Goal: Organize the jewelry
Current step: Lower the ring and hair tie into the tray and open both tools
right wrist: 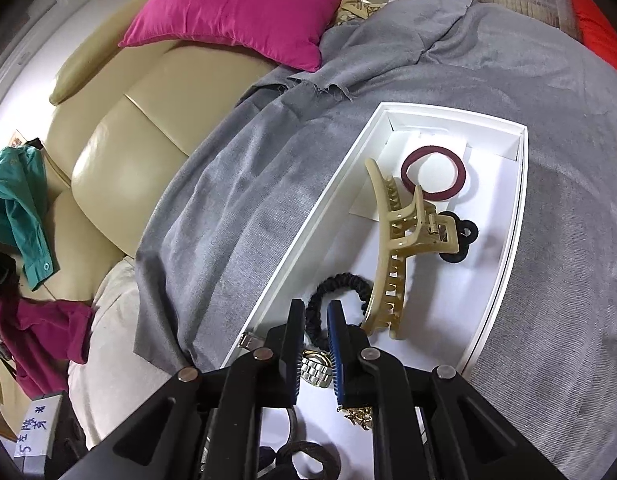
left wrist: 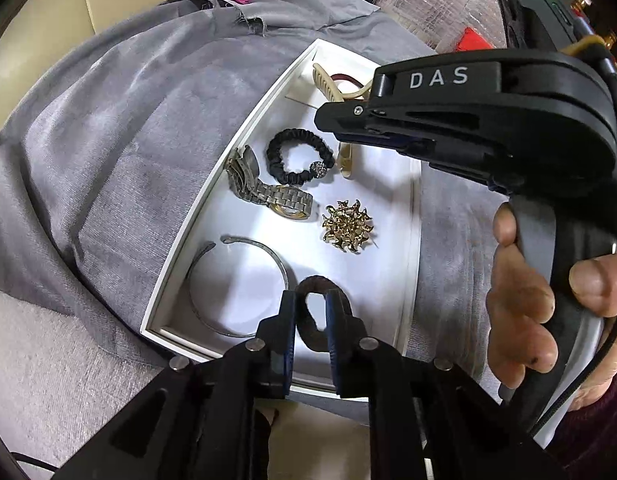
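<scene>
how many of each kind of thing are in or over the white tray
hair ties: 4 (maroon, black scrunchie, small black, brown)
hair clip: 1
watch: 1
brooch: 1
bangle: 1
total: 8

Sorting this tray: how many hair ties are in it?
4: brown one at the left gripper, black scrunchie mid-tray, maroon one at far end, black looped one under the clip. Others may be hidden.

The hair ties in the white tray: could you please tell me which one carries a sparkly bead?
The black ruffled fabric scrunchie, lying beside the metal-band watch. The brown braided tie, between the left fingers, and the smooth maroon band are plain.
</scene>
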Demonstrator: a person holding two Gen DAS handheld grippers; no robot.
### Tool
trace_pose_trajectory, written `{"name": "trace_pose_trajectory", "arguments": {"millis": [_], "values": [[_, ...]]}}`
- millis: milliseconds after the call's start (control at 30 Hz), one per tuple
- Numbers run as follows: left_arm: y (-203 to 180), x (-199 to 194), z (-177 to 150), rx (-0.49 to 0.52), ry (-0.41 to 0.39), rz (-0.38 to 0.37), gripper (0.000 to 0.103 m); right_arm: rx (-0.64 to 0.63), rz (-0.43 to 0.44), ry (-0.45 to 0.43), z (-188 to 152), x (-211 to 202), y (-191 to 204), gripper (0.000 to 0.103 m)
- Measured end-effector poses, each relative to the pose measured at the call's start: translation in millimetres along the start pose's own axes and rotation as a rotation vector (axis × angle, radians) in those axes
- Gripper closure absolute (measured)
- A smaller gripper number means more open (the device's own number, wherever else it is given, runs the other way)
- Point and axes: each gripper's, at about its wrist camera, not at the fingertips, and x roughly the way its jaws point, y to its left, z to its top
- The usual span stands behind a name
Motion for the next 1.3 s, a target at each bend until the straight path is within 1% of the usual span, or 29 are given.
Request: {"name": "trace_pose_trajectory", "arguments": {"millis": [367,767,1067,1300], "values": [[-7,1,-2,0.022,0.009,0.016,0.089,0.009,0.008,-0.019,1,-5,-3,0.09],[-23,-1,-6,0.058,-0.002,0.059,0.089,0.022,0.01,-0.035,-4,-15,-10,0.09],[-33,-2,-8,0.075,-0.005,0.08,0.089,0.026,0.011,-0.058,-7,-28,-15,0.09],[-34,-3,-8,0.077,-0.003,0.092,0.089,0.03,0.018,-0.067,-12,-39,-19,0.09]]}}
